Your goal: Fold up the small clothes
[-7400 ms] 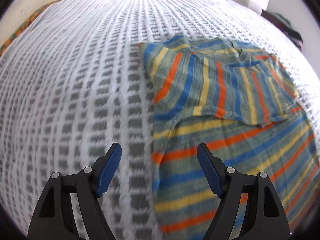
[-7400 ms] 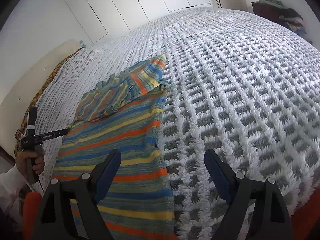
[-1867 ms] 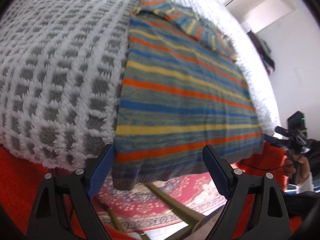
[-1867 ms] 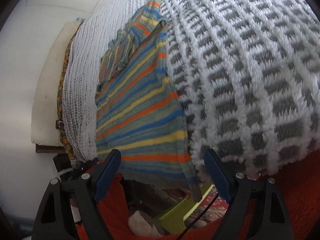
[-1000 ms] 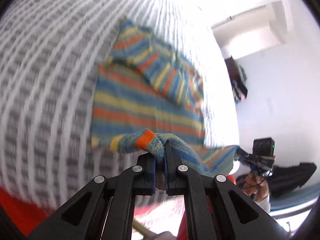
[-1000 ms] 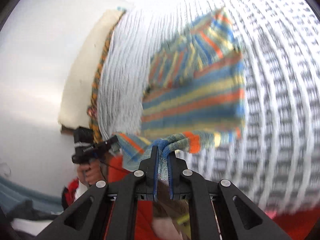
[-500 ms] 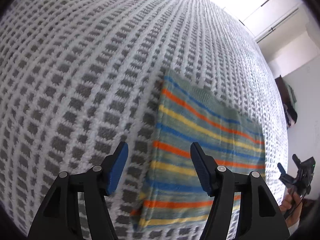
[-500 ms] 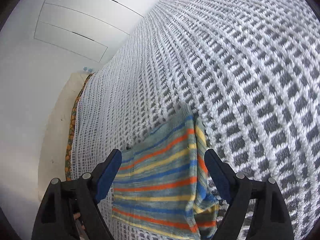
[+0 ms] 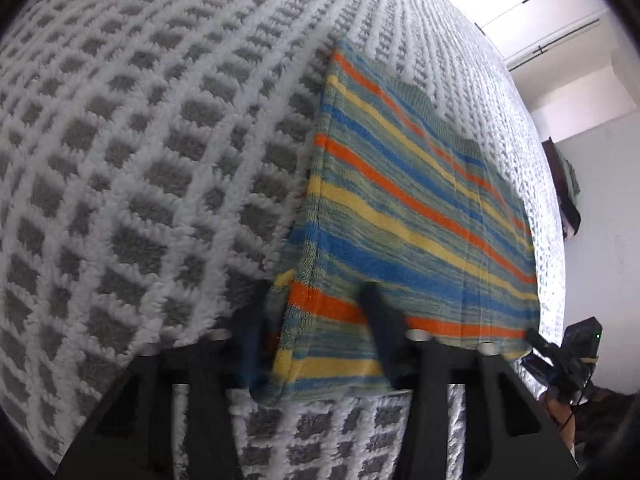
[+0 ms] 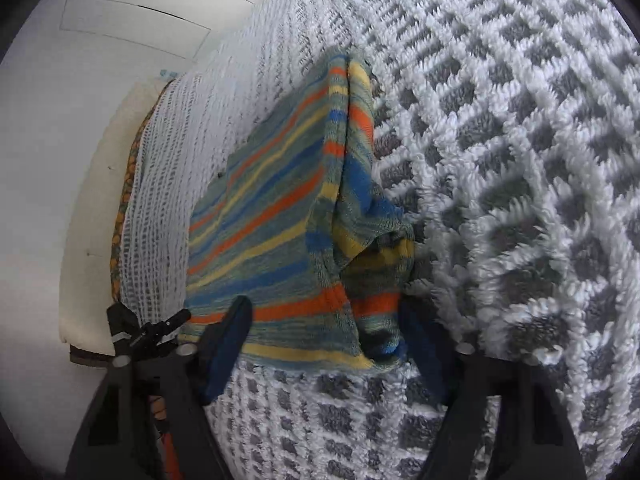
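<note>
On white-grey waffle-knit bedspread point(image 9: 140, 168), striped knit sweater point(image 9: 400, 208) lay folded in half since 2 s ago. Left gripper point(image 9: 316, 320) and right gripper point(image 10: 326, 332) closing around near corners, not yet clamped; next fold starting.

Both wrist cameras look steeply down, close over the bedspread point(image 9: 140, 160), sharing the striped garment point(image 10: 272, 220).

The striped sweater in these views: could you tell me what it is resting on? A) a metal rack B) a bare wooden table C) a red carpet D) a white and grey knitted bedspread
D: the striped sweater lies folded on the white and grey knitted bedspread, whose checked weave surrounds it in both wrist views.
</note>
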Demonstrator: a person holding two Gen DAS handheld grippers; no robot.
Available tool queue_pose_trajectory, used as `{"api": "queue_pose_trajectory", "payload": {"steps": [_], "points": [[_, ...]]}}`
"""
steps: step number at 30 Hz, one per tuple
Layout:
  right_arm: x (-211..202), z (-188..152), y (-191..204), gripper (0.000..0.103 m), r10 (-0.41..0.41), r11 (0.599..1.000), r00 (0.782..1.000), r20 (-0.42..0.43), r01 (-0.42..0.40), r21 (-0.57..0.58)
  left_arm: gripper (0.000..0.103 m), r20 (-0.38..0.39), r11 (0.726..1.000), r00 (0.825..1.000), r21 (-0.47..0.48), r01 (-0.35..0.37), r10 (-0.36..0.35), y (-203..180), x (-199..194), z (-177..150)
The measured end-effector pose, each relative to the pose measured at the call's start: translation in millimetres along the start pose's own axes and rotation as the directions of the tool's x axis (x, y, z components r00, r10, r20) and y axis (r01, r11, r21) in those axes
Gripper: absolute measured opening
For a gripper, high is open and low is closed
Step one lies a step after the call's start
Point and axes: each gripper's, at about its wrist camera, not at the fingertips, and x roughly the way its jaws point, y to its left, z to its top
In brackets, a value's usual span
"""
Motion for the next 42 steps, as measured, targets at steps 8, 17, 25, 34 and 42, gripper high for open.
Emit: {"api": "queue_pose_trajectory", "payload": {"steps": [8,17,25,34,42], "points": [[-10.8,-5.1,17.8,0.007,0.038,0.999,0.999,0.002,-0.038,-0.012,0.005,0.007,0.998,1.0,0.064,0.015,-0.015,-4.6,-29.9,-1.9],[-49.9,-27.5,15.9,0.007,0.102,0.995,0.993,-0.062,-0.103,-0.013,0.005,-0.051,0.995,0.996,0.063,0.072,-0.069,29.4,-83.0,-39.0],[-76.4,-98.9,-1.3,0.008,0.119,0.993,0.987,-0.113,-0.119,0.004,0.006,-0.095,0.994,0.995,0.093,0.05,-0.041,62.3,-106.6,-110.2],[-103.4,-145.1,-12.6,0.06,-0.169,0.976,0.983,0.079,0.178,-0.124,0.072,0.141,0.96,0.97,0.168,-0.222,0.2,45.8,-149.0,-144.4],[-136.6,-139.2,65.0,0.063,-0.171,0.919,0.938,0.303,0.262,-0.294,0.076,0.261,0.872,0.878,0.185,-0.454,0.402,22.4,-169.7,-147.3]]}}
